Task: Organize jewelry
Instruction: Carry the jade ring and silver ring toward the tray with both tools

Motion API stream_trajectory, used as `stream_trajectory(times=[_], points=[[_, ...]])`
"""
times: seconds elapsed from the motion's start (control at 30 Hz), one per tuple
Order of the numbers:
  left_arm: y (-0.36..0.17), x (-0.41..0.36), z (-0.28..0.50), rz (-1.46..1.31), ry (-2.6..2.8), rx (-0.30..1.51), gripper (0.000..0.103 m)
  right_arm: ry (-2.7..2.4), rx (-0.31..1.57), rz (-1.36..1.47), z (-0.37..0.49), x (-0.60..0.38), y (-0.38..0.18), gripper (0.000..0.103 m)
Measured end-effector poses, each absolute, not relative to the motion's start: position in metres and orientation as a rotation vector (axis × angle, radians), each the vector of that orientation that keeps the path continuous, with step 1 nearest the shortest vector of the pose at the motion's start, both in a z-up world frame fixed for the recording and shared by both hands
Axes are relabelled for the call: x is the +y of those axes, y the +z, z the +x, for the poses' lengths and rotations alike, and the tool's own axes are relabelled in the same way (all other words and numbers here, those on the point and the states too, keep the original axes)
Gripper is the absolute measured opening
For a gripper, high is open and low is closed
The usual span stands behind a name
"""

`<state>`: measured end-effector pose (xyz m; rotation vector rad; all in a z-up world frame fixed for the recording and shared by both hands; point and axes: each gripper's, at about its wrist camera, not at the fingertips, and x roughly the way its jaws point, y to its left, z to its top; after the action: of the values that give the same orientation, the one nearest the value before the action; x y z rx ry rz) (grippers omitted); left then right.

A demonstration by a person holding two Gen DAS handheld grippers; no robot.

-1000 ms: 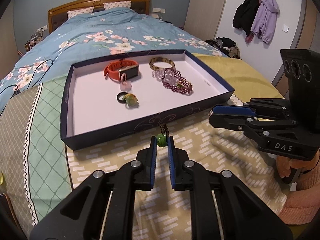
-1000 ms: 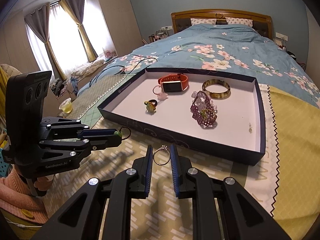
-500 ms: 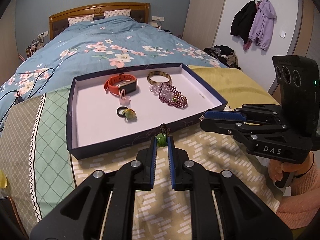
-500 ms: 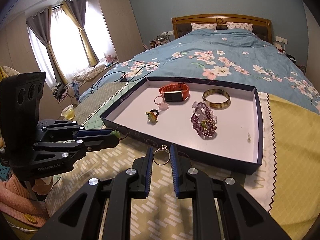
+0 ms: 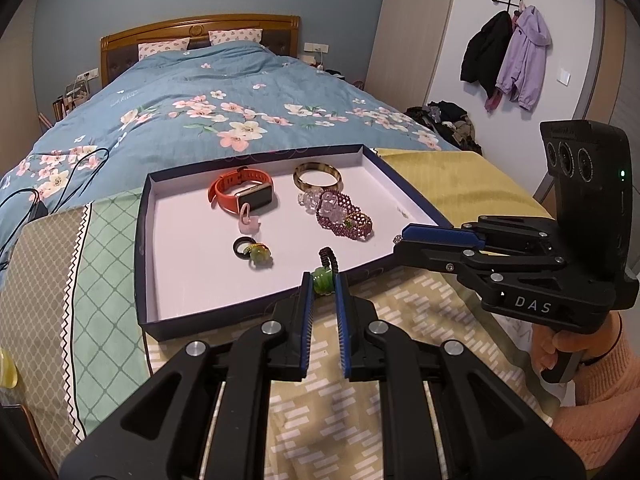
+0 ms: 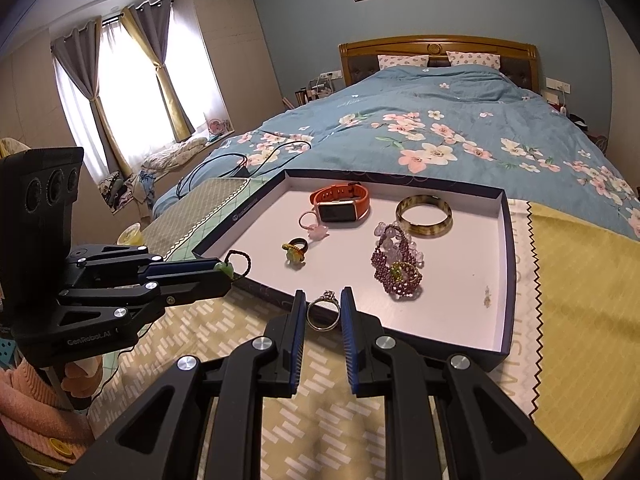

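My left gripper [image 5: 323,285] is shut on a green-bead cord ring [image 5: 322,278] and holds it over the near rim of the dark blue tray [image 5: 141,264]. My right gripper [image 6: 323,309] is shut on a silver stone ring [image 6: 322,312] above the tray's near edge [image 6: 440,343]. In the tray lie an orange watch [image 5: 244,194], an amber bangle [image 5: 317,176], a purple bead bracelet [image 5: 345,220], a pink ring [image 5: 249,219] and a black and green ring pair [image 5: 252,250]. The left gripper also shows in the right wrist view [image 6: 226,270], the right gripper in the left wrist view [image 5: 400,238].
The tray sits on patterned cloths at the foot of a bed with a blue floral quilt [image 5: 224,108]. A black cable [image 6: 240,160] lies on the quilt left of the tray. Coats [image 5: 508,52] hang on the right wall. A window with curtains [image 6: 120,96] is at left.
Both grippers have risen and moved forward toward the tray, each still holding its ring. The tray's contents have not moved.
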<state>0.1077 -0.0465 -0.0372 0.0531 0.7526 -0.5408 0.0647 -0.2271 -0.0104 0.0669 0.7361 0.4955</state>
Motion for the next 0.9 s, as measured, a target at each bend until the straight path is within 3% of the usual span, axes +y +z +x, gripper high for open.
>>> stream_trajectory(times=[0.9], points=[[-0.03,-0.05,0.12,0.053,-0.518,0.738,0.011,0.488,0.728,0.069,0.074,-0.23,-0.008,0.016]])
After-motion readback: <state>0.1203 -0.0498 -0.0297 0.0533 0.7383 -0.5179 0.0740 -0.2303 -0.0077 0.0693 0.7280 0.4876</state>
